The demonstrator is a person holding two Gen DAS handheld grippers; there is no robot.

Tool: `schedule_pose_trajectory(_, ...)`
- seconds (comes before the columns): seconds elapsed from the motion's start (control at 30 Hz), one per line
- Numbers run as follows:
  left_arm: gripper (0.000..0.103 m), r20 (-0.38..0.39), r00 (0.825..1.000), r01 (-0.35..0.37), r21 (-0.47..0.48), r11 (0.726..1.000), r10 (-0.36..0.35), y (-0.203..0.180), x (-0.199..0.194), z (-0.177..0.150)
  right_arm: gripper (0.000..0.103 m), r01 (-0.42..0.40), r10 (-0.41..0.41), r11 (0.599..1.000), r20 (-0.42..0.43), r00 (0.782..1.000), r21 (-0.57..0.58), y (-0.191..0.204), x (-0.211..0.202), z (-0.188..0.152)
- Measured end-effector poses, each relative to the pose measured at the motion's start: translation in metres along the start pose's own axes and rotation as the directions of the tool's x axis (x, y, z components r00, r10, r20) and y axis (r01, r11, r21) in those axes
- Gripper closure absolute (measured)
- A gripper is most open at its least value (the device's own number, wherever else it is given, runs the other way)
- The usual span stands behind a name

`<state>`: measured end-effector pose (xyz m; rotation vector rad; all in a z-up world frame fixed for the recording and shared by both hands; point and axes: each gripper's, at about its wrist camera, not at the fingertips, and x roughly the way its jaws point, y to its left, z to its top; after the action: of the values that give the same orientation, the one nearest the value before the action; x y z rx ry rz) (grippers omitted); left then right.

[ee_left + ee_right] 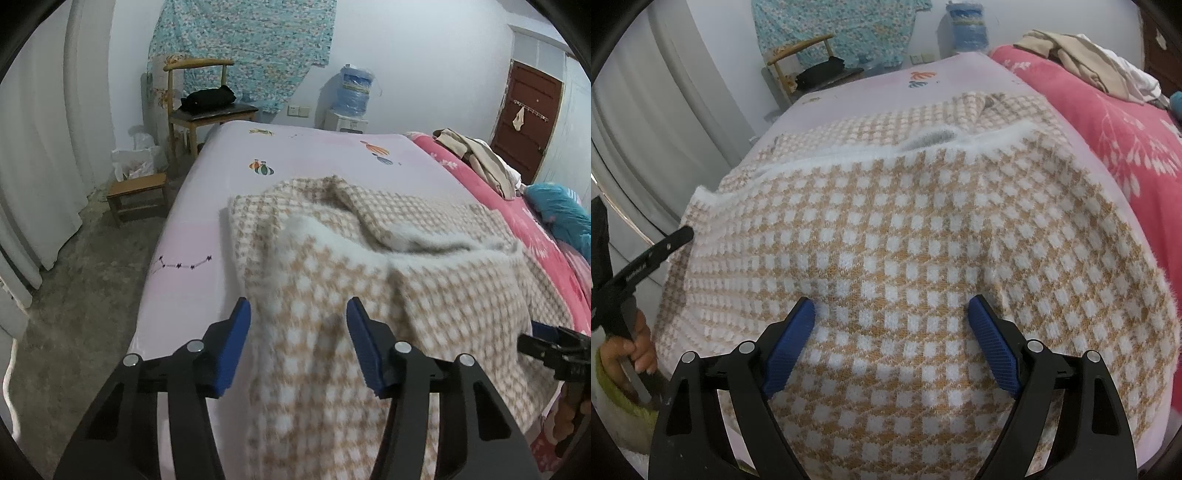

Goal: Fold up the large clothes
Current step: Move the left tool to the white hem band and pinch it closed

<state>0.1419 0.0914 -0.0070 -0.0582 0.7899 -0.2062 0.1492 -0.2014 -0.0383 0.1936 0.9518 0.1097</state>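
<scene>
A large tan-and-white checked knit garment (369,280) with fuzzy white trim lies partly folded on the pale pink bed sheet (207,229); it fills the right wrist view (916,236). My left gripper (299,314) is open over the garment's near left edge, holding nothing. My right gripper (892,306) is open just above the garment's near part, empty. The right gripper also shows at the right edge of the left wrist view (550,341), and the left one at the left edge of the right wrist view (646,254).
A red flowered blanket (517,221) with piled clothes (476,155) lies on the bed's right side. A wooden chair (207,107), a small stool (138,195) and a water dispenser (351,96) stand beyond the bed. Concrete floor (74,302) and curtains lie left.
</scene>
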Motion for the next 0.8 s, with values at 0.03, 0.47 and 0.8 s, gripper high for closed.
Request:
schedule_pose_trajectory(0.03, 0.050, -0.004, 1.000, 0.008, 0.000, 1.000, -0.008, 0.003, 0.002, 0.003, 0.022, 0.001, -0.001, 1.000, -0.002, 1.000, -0.001, 0.001, 0.000, 0.000)
schedule_pose_trajectory(0.47, 0.072, -0.002, 0.981, 0.192, 0.084, 0.978, -0.192, -0.018, -0.011, 0.006, 0.021, 0.016, -0.016, 1.000, -0.015, 1.000, -0.008, 0.009, 0.003, 0.003)
schedule_pose_trajectory(0.8, 0.072, -0.077, 0.994, 0.077, 0.006, 0.997, -0.076, -0.005, 0.019, 0.015, 0.021, 0.006, -0.006, 1.000, 0.001, 1.000, -0.019, -0.005, -0.017, 0.017)
